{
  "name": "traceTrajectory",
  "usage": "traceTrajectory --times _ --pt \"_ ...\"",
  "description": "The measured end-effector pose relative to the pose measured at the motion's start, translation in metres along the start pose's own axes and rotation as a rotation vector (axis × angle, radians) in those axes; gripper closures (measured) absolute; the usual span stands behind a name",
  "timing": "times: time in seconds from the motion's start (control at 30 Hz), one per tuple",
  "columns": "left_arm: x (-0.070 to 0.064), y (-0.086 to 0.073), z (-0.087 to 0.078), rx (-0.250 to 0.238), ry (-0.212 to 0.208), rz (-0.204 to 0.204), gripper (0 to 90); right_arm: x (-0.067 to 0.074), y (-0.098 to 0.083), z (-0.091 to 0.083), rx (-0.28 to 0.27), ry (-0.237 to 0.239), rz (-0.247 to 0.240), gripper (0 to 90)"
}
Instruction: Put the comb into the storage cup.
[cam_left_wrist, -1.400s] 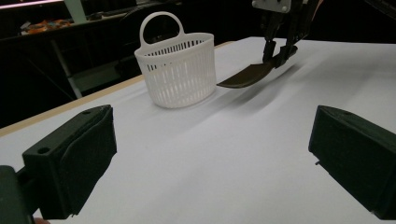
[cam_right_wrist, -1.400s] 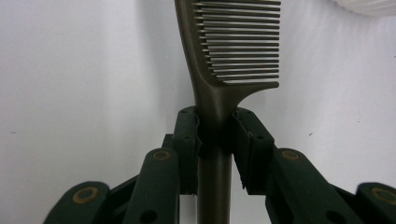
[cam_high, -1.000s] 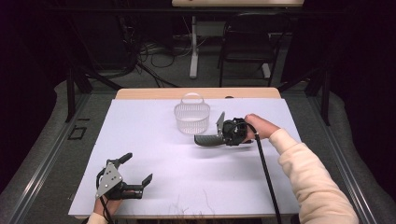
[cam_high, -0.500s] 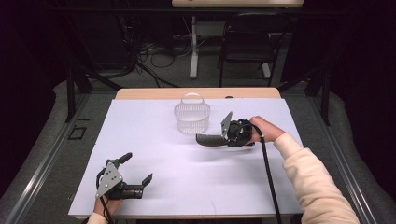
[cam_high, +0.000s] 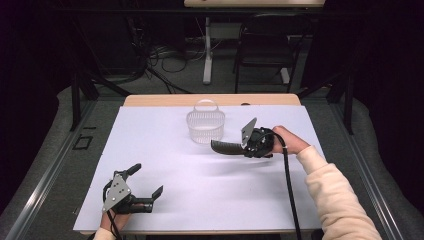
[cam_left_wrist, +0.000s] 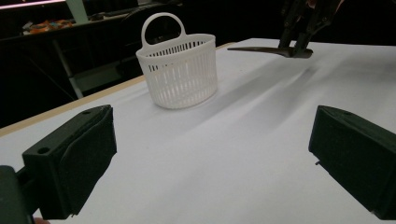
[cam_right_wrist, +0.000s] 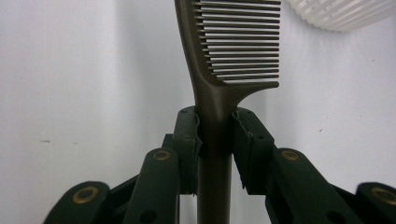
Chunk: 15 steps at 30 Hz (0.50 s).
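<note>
- The comb (cam_high: 226, 148) lies level above the white sheet (cam_high: 210, 190), long axis running left to right, its toothed end pointing left, just near of the basket (cam_high: 205, 126).
- The right gripper (cam_high: 248, 146) is clamped on the comb's handle.
- The left gripper (cam_high: 145, 189) rests at the near left corner, jaws apart.

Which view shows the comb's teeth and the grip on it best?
The right gripper view: the comb is close up, teeth distinct, handle clamped by the right gripper. The high view shows it small beside the basket; the left gripper view shows it distant, edge-on.
</note>
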<state>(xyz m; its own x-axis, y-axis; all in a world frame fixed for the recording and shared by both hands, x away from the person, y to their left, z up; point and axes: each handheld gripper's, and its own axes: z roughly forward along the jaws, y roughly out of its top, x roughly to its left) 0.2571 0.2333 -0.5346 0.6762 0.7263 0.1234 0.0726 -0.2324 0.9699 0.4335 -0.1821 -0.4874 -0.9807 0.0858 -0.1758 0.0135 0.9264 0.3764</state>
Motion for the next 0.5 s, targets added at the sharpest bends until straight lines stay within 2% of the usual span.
traceTrajectory --times 0.13,0.17,0.33,0.37,0.5 --pt "-0.0001 0.0 -0.0002 -0.001 0.001 0.001 0.7 0.0004 -0.0023 -0.0023 -0.034 -0.001 0.01 72.1" --pt "-0.0002 0.0001 -0.0004 -0.002 0.002 0.0 0.7 0.001 -0.0025 -0.0031 -0.022 -0.006 0.012 72.1" --pt "-0.0001 0.0001 -0.0001 -0.001 -0.002 -0.001 0.7 0.0005 -0.0059 -0.0049 -0.052 -0.013 0.021 72.1" --pt "-0.0003 -0.0001 0.0 0.001 -0.004 -0.003 0.7 0.0009 -0.0069 -0.0048 -0.066 -0.016 0.038 72.1" --pt "-0.0002 0.0 -0.0002 0.0 -0.001 -0.001 0.6 0.0006 -0.0097 -0.0064 -0.083 -0.028 0.052 72.1"
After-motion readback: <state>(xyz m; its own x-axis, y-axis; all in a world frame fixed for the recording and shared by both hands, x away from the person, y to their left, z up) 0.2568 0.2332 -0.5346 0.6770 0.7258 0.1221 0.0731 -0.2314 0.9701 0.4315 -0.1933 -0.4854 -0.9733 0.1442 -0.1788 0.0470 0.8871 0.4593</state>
